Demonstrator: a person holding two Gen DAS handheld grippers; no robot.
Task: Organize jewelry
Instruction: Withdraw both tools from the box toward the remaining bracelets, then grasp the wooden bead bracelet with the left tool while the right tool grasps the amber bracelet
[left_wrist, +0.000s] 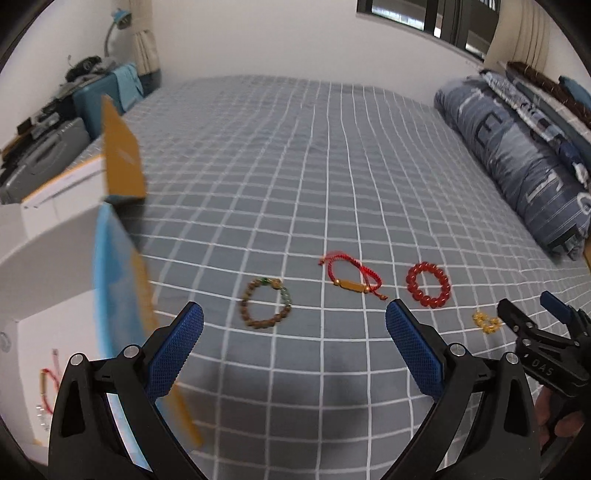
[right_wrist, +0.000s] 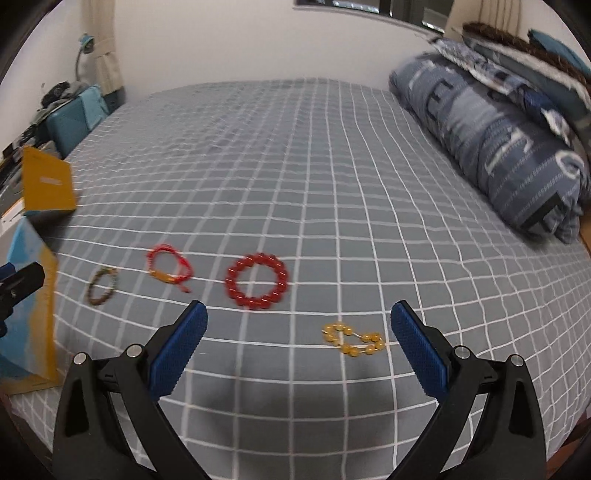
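Hovering above a checked bedspread (right_wrist: 332, 166), the right gripper (right_wrist: 299, 328) has its blue fingers spread wide and holds nothing, with a small yellow bead bracelet (right_wrist: 352, 338) lying between them and just ahead, bunched into a loose, lopsided loop. The left gripper (left_wrist: 294, 323) is likewise spread and empty, with a brown bead bracelet (left_wrist: 265, 303) ahead between its fingers. Farther along the row lie a red cord bracelet (left_wrist: 351, 275) with a gold tube, and a red bead bracelet (right_wrist: 256, 280) forming a neat ring. At the left edge of the bed stands an open box (left_wrist: 55, 236) with raised cardboard flaps; a red-corded piece can be made out on its white floor, too blurred to identify.

Four pieces appear left to sort, so the job looks only begun. The likeliest trouble is a poor grasp on the yellow beads: small and round, they could roll out from the pads, or the fingers could pinch the soft bedspread along with the string. A pinch on one end of the loop may leave the rest dangling to snag on a box flap. With both tools working close together, a sideways reach could also knock the red ring out of line.
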